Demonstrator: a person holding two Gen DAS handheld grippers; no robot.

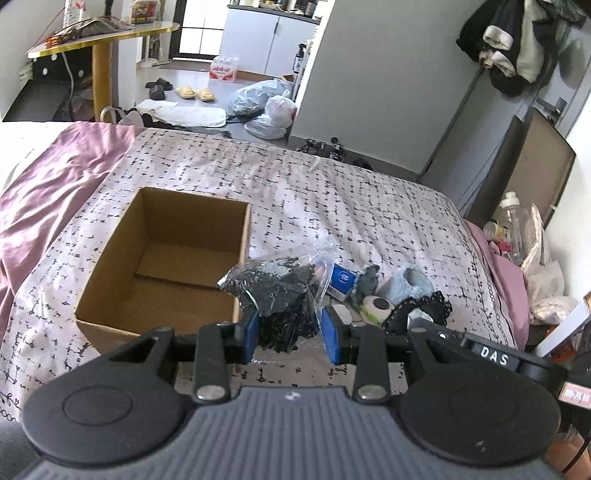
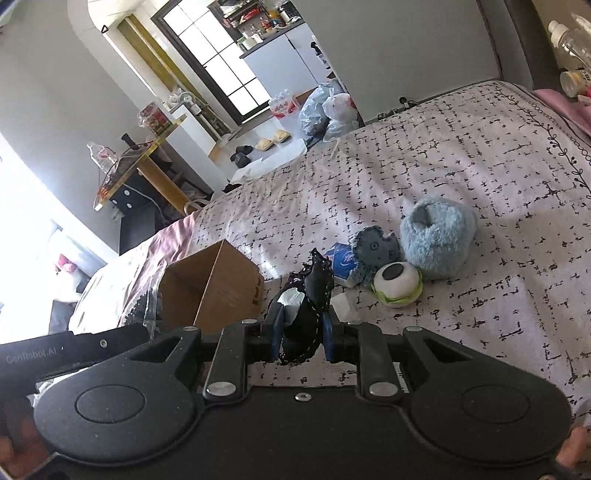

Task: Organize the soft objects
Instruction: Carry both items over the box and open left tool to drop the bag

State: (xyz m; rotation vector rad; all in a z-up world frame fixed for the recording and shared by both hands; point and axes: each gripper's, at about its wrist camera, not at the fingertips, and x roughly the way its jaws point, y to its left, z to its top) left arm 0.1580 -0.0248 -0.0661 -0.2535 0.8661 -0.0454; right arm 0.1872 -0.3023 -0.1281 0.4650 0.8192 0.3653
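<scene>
We look across a bed under a pale pink bedspread with black dashes point(image 1: 369, 206), a mauve satin sheet point(image 1: 55, 177) bunched at its left edge. Beyond its far edge the grey floor point(image 1: 221, 85) holds white plastic bags point(image 1: 269, 103) and yellow slippers point(image 1: 194, 92). A gold-rimmed round table point(image 1: 107, 35) stands near plain grey walls point(image 1: 388, 92); daylight floods a black-framed window point(image 2: 221, 62).

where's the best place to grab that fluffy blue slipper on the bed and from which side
Grip the fluffy blue slipper across the raised rim of its foot opening, coming down from above. It lies on the bed with the opening facing up, so one finger can drop inside and one outside. Its right side is free; the eyeball toy and grey plush crowd its left.
</scene>
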